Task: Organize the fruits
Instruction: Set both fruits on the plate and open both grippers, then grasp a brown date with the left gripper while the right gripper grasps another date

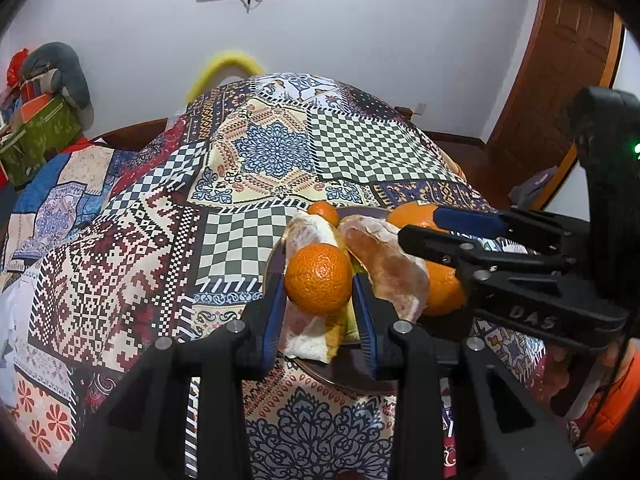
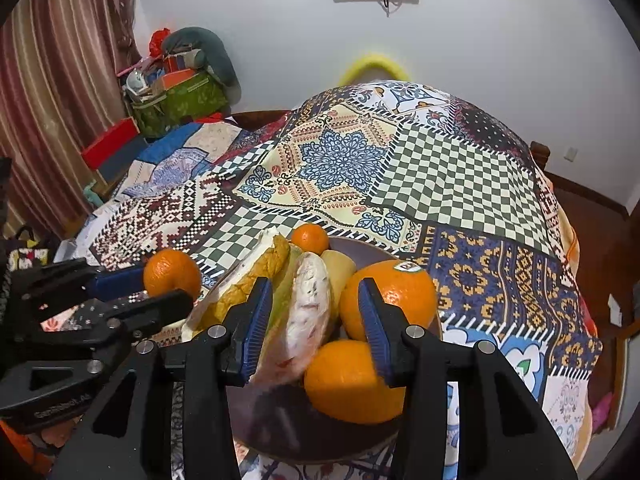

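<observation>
- left hand-held gripper is clamped on a small orange, held over the plate
- right hand-held gripper looks released, I think, jaws straddling the pomelo wedge on that plate, patterned surface underneath

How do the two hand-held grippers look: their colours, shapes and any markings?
Both are black plastic. The left hand-held gripper has two angular fingers with ribbed blue pads and silver screws. The right hand-held gripper is built the same; seen from the left camera, its body shows raised letters and a green light.
</observation>
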The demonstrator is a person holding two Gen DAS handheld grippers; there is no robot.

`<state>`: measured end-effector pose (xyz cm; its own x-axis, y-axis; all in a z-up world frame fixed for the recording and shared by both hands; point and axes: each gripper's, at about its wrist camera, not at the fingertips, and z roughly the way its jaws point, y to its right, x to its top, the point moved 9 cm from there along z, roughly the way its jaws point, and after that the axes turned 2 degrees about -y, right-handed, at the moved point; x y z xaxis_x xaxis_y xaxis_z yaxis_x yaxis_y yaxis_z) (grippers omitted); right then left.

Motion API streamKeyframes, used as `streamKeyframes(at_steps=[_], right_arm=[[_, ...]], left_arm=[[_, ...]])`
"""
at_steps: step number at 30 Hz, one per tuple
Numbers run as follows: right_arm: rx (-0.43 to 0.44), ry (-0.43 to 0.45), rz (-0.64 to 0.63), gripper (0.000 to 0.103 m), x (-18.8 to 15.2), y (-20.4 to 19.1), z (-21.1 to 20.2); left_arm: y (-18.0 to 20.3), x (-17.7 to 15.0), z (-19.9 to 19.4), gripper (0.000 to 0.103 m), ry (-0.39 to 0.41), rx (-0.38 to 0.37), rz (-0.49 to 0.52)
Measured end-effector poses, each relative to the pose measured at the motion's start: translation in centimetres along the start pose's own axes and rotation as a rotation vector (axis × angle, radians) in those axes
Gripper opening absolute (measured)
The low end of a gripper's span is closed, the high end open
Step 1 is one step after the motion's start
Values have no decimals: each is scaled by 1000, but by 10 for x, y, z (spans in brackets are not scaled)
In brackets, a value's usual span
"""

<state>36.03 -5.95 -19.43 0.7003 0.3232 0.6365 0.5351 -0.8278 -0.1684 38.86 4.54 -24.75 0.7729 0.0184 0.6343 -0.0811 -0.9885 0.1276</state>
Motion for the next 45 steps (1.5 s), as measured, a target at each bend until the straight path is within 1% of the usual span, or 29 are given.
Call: streamKeyframes(at_steps=[11, 18, 22, 28, 36, 43, 45], right_arm=[[-39, 58, 1, 42, -5, 19, -27], [-37, 54, 3, 42, -14, 24, -28], [-36, 57, 7, 42, -17, 24, -33], [-50, 62, -7, 42, -21, 18, -43], [-48, 68, -12, 42, -33, 4, -65], [-52, 67, -26, 42, -48, -10, -87], [-54, 67, -27, 45, -53, -13, -92]], left_arm=[[26, 5, 19, 34, -29, 4, 50], [32, 8, 27, 35, -43, -1, 51], [33, 7, 25, 36, -43, -3, 51], [33, 9, 6, 36, -22, 1, 49], [27, 8, -38, 36, 21, 13, 26], [24, -12, -72, 37, 31, 35, 13], [25, -20, -80, 39, 33, 37, 8]])
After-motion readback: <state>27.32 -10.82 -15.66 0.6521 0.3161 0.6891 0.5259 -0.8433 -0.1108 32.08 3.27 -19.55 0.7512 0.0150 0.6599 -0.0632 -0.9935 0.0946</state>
